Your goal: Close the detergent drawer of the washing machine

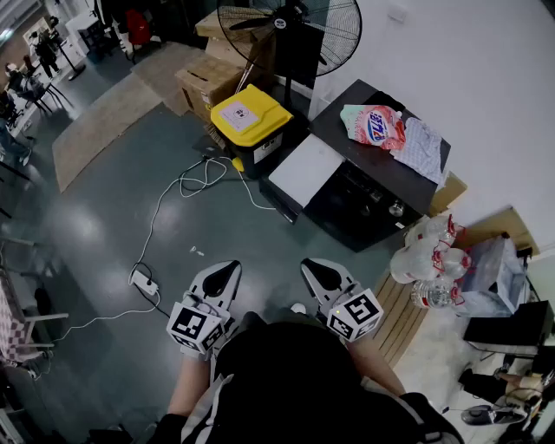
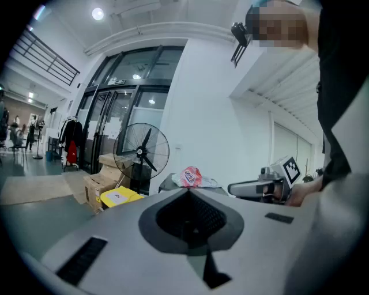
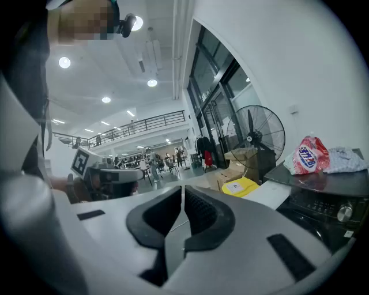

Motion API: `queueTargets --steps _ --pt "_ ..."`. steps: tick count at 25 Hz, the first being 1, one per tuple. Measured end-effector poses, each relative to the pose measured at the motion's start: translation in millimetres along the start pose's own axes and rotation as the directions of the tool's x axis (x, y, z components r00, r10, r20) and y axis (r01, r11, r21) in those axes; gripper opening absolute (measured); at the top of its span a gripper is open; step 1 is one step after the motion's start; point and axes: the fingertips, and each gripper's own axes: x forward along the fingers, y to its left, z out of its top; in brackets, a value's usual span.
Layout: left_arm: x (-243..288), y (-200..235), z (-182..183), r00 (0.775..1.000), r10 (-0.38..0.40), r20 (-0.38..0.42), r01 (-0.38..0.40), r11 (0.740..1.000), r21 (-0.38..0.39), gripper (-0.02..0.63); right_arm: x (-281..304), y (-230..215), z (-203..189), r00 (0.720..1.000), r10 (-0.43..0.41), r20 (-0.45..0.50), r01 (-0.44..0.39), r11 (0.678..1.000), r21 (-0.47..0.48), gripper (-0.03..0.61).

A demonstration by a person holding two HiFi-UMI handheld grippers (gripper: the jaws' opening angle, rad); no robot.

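Observation:
The black washing machine (image 1: 347,121) stands at the upper right of the head view, with knobs on its front panel (image 3: 344,212). A white flat part (image 1: 305,169) juts out at its front left; whether this is the drawer I cannot tell. Both grippers hang level over the floor, well short of the machine. My left gripper (image 1: 227,276) (image 2: 189,193) is shut with nothing in it. My right gripper (image 1: 316,270) (image 3: 183,193) has a thin slit between its pads, and nothing sits in it.
A detergent bag (image 1: 375,124) and a cloth (image 1: 421,147) lie on the machine's top. A yellow-lidded box (image 1: 251,117), a standing fan (image 1: 290,26) and cardboard boxes (image 1: 208,78) are to its left. A power strip (image 1: 146,282) with cables lies on the floor. Bottle packs (image 1: 431,260) stand at the right.

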Motion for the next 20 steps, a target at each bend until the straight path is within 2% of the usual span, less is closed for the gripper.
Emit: queueTargets --steps 4,15,20 --pt "27.9 -15.4 -2.6 0.999 -0.025 0.032 0.026 0.999 -0.031 0.011 -14.0 -27.0 3.7 1.000 -0.002 -0.010 0.002 1.000 -0.022 0.029" --pt "104.9 -54.0 -17.8 0.998 -0.032 -0.048 0.031 0.999 -0.028 0.011 -45.2 -101.1 -3.6 1.000 0.015 -0.013 -0.014 0.998 0.068 0.031" --pt "125.9 -47.6 -27.0 0.996 -0.057 -0.072 0.054 0.997 -0.052 0.011 -39.2 -114.9 -6.5 1.000 -0.001 -0.028 0.003 0.998 0.070 0.031"
